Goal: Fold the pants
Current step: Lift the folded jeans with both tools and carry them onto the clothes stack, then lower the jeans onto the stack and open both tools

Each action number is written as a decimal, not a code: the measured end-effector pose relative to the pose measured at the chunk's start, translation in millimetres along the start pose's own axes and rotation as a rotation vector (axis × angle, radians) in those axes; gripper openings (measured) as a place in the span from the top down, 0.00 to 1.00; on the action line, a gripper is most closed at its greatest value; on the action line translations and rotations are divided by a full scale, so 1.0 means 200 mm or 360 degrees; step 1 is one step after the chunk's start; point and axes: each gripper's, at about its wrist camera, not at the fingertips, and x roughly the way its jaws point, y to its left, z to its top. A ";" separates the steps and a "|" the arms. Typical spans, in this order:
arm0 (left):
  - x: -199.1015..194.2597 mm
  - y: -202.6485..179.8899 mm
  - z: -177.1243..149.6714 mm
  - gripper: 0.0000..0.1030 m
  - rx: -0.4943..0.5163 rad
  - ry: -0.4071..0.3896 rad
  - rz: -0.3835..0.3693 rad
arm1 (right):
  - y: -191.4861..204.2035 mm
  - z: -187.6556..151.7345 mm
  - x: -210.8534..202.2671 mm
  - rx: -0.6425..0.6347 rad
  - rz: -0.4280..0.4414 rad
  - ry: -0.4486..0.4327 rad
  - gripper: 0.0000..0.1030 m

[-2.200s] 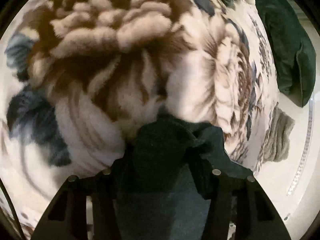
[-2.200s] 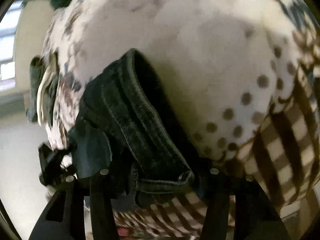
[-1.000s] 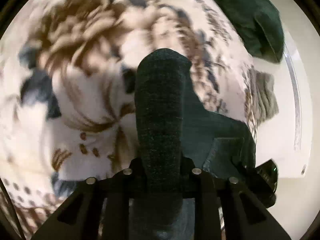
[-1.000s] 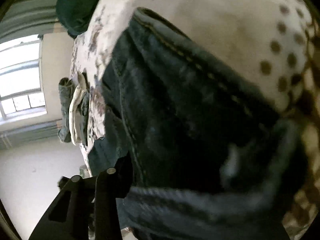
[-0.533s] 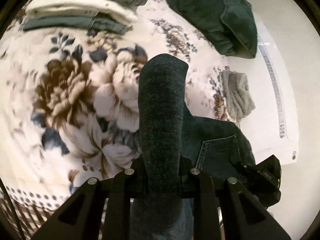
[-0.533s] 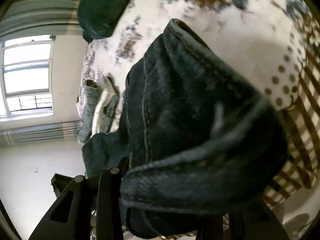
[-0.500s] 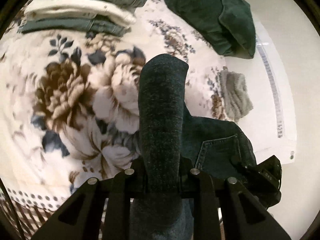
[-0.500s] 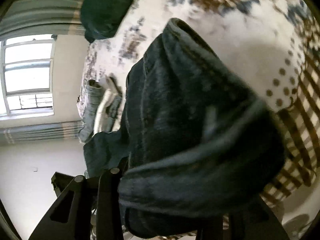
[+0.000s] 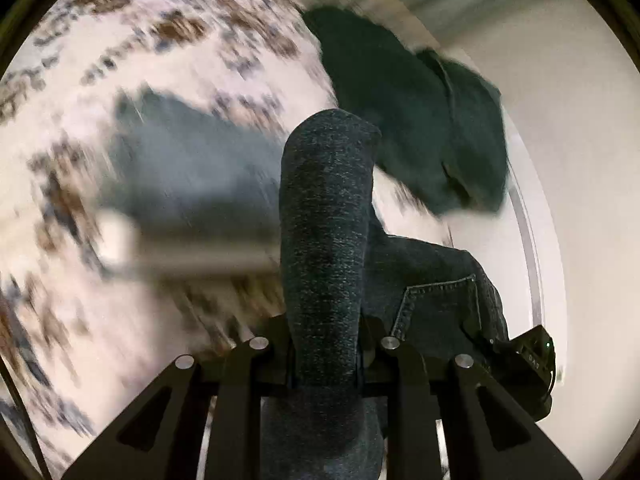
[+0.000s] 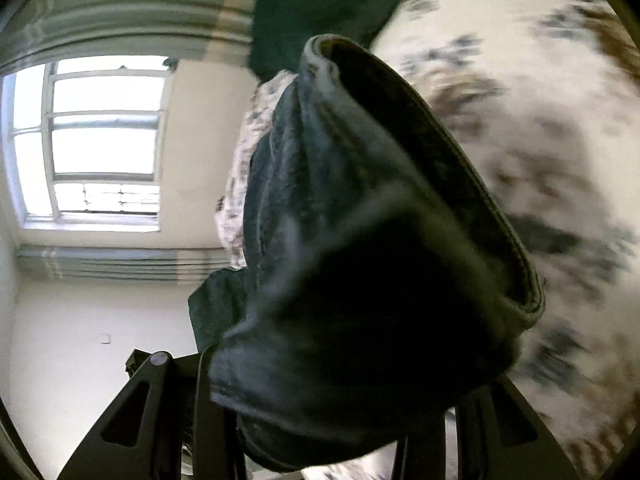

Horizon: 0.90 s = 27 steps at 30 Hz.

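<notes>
The pants are dark blue-grey jeans point(image 9: 324, 240), held off the floral blanket point(image 9: 120, 60) by both grippers. My left gripper point(image 9: 324, 344) is shut on a rolled fold of the jeans that sticks up between its fingers; a back pocket point(image 9: 436, 312) hangs to its right. My right gripper point(image 10: 320, 420) is shut on the jeans' thick hemmed edge point(image 10: 380, 240), which fills the middle of the right wrist view and hides the fingertips. The right gripper's body point(image 9: 532, 364) shows at the lower right of the left wrist view.
A dark green pillow point(image 9: 420, 120) lies at the bed's far edge, also at the top of the right wrist view point(image 10: 320, 8). A blurred stack of folded clothes point(image 9: 192, 184) lies on the blanket. A window point(image 10: 100, 140) and white wall are at left.
Both grippers have swung up and forward with the jeans. The folded stack and pillow now sit closer and blurred in the left view; the right view now faces more wall and window.
</notes>
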 end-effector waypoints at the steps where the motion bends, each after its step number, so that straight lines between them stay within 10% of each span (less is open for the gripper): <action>1: -0.01 0.05 0.09 0.83 -0.0006 -0.0023 0.0012 | 0.06 0.06 0.17 -0.0016 0.0031 0.0020 0.61; 8: 0.20 0.61 0.63 0.83 -0.0102 -0.0037 0.0193 | 0.18 0.31 1.05 -0.0057 0.0047 0.0155 0.61; 17: 0.44 1.03 0.53 0.62 -0.0216 0.0069 0.0210 | -0.11 0.42 1.26 0.0046 -0.0036 0.0263 0.63; 19: 0.39 0.96 0.50 0.57 -0.0175 0.0039 0.0326 | -0.05 0.45 1.23 -0.0033 -0.0134 0.0334 0.55; 22: 0.30 0.76 0.46 0.55 -0.0048 0.0003 0.0580 | 0.09 0.41 1.13 -0.0219 -0.0347 0.0388 0.15; 27: 0.21 0.49 0.36 0.27 0.0140 -0.0087 0.0787 | 0.39 0.26 0.97 -0.0870 -0.0967 0.0280 0.10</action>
